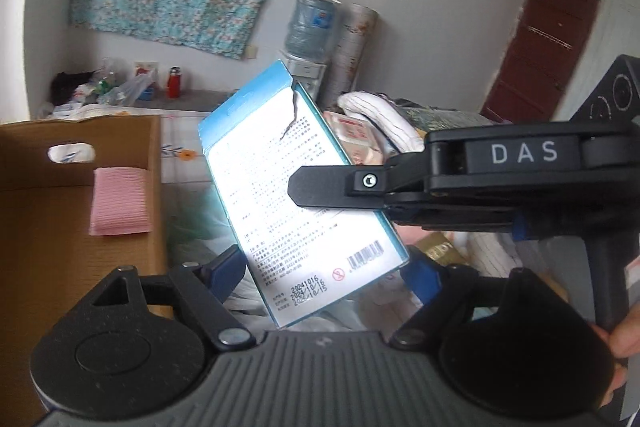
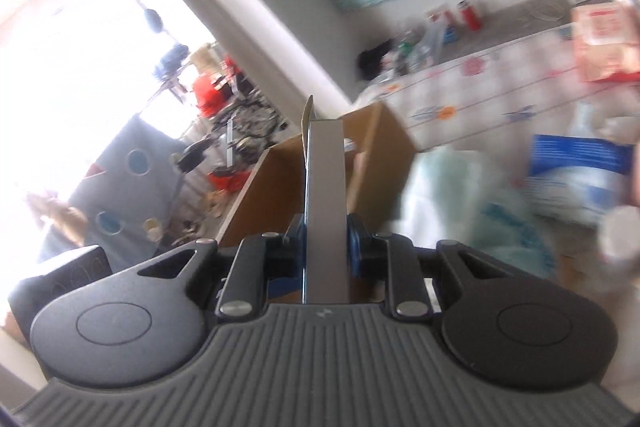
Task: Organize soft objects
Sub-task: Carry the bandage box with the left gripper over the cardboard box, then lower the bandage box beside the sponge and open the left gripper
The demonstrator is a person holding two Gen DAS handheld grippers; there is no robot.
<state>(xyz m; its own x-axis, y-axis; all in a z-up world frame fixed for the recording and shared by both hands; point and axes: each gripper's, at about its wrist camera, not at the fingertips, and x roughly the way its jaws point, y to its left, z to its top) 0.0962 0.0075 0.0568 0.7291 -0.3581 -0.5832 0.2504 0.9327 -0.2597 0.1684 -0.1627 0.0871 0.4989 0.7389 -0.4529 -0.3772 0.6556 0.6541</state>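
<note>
Right claw point(image 2: 325, 227) pinched the blue-and-white box point(image 1: 304, 195) edge-on, held aloft between the spread left claw point(image 1: 328, 267) fingers, beside the cardboard carton point(image 1: 60, 227) containing a pink cloth point(image 1: 120, 203).

Counts, both wrist views:
- grippers: 2, left gripper point(image 1: 324, 269) and right gripper point(image 2: 325, 231)
- blue-edged box point(image 1: 296, 187): 1
- cardboard carton point(image 1: 60, 195): 1
- pink cloth point(image 1: 120, 201): 1
- red bottle point(image 1: 173, 87): 1
- water jug point(image 1: 312, 23): 1
</note>
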